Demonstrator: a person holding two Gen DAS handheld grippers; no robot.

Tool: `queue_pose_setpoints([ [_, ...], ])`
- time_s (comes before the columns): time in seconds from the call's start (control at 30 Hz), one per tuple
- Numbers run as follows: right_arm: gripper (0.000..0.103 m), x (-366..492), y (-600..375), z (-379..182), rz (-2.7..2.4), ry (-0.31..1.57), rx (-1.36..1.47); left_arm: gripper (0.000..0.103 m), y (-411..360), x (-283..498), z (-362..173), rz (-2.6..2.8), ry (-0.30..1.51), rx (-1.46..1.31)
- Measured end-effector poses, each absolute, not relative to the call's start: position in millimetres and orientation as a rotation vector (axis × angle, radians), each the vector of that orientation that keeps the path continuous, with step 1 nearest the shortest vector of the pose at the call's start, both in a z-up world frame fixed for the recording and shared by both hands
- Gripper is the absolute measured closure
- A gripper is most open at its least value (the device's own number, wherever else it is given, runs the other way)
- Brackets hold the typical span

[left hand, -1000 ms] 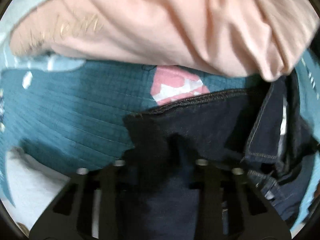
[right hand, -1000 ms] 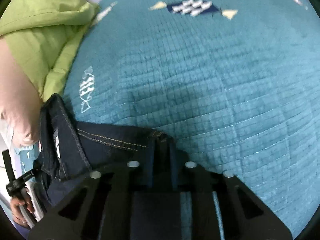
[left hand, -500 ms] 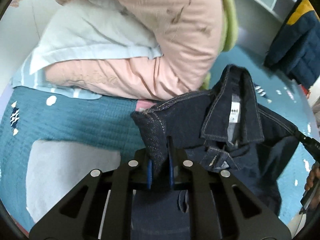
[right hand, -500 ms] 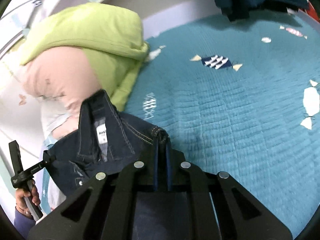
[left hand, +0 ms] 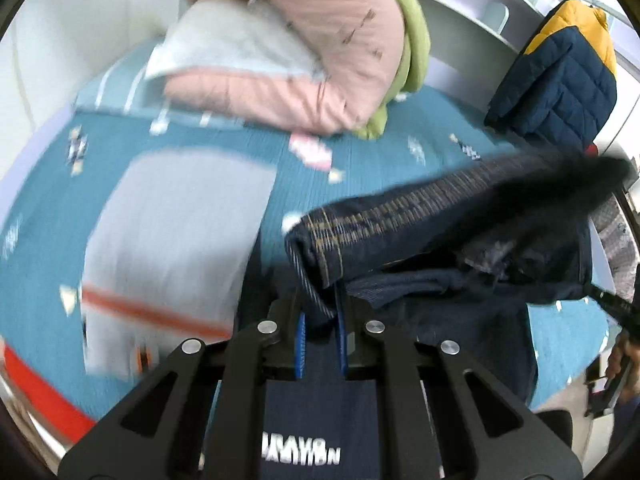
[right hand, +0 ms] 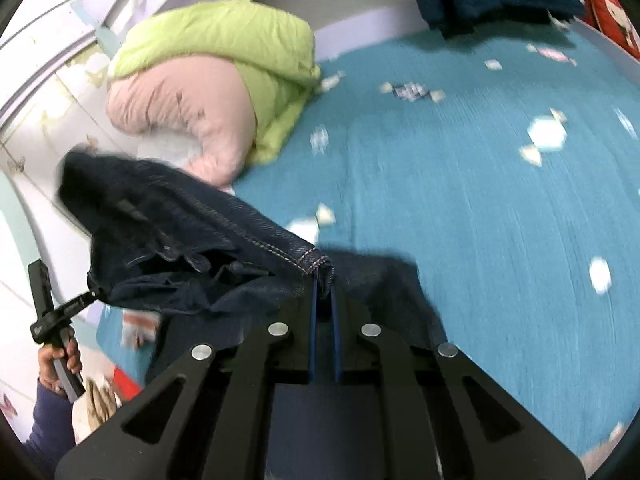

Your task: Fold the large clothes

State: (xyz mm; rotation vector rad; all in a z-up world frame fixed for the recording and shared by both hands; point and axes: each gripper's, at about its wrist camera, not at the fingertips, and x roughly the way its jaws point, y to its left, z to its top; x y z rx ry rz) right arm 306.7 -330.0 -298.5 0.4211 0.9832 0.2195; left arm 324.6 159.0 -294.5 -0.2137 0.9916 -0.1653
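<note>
The left gripper (left hand: 320, 312) angles steeply down toward the bed, its jaws pinched narrow on a stitched shoulder corner of the dark denim jacket (left hand: 440, 248); the right gripper (right hand: 324, 288) tilts down likewise, its jaws almost together on the opposite seamed corner of the same jacket. The garment hangs stretched between the two, raised off the teal quilt (left hand: 200, 152), with its body drooping below the clamped corners. Taking the left wrist view from left to right, it shows a folded pale grey garment (left hand: 172, 248) with an orange stripe lying flat on the quilt, then a pillow (left hand: 236, 48) tucked under a pink duvet (left hand: 320, 40) with a lime-green one behind, and at far right a navy and yellow puffer jacket (left hand: 560, 76) hanging beside the bed, with the person's right hand (left hand: 620, 360) on its handle at the edge; the grey garment and the yellow panel appear only here. The right wrist view alone shows the person's left hand (right hand: 60, 360) gripping the black handle at lower left, a dark blue sleeve (right hand: 48, 420) below it, the wide bare right part of the quilt dotted with fish motifs, and a red box (right hand: 612, 8) at the top right corner.
</note>
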Motion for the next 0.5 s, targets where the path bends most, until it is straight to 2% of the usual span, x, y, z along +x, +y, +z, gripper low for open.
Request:
queue_pose_setpoints([
  [0.13, 0.097, 259, -335, -343, 0.171, 1.137, 0.459, 0.091, 171, 274, -329, -0.138, 1.065, -0.237],
  [0.23, 0.096, 238, -336, -384, 0.126, 1.249, 0.489, 0.089, 171, 249, -369, -0.125, 1.192, -0.231],
  [0.33, 0.093, 227, -328, -399, 0.064, 1.307, 0.432, 0.088, 164, 235, -388, -0.09, 1.238, -0.17],
  [0.47, 0.091, 220, -332, -386, 0.048, 1.286, 0.448, 0.07, 181, 225, -378, -0.056, 1.239, -0.259],
  [0.5, 0.091, 218, -333, -377, 0.023, 1.274, 0.421, 0.063, 189, 221, -369, -0.038, 1.221, -0.274],
])
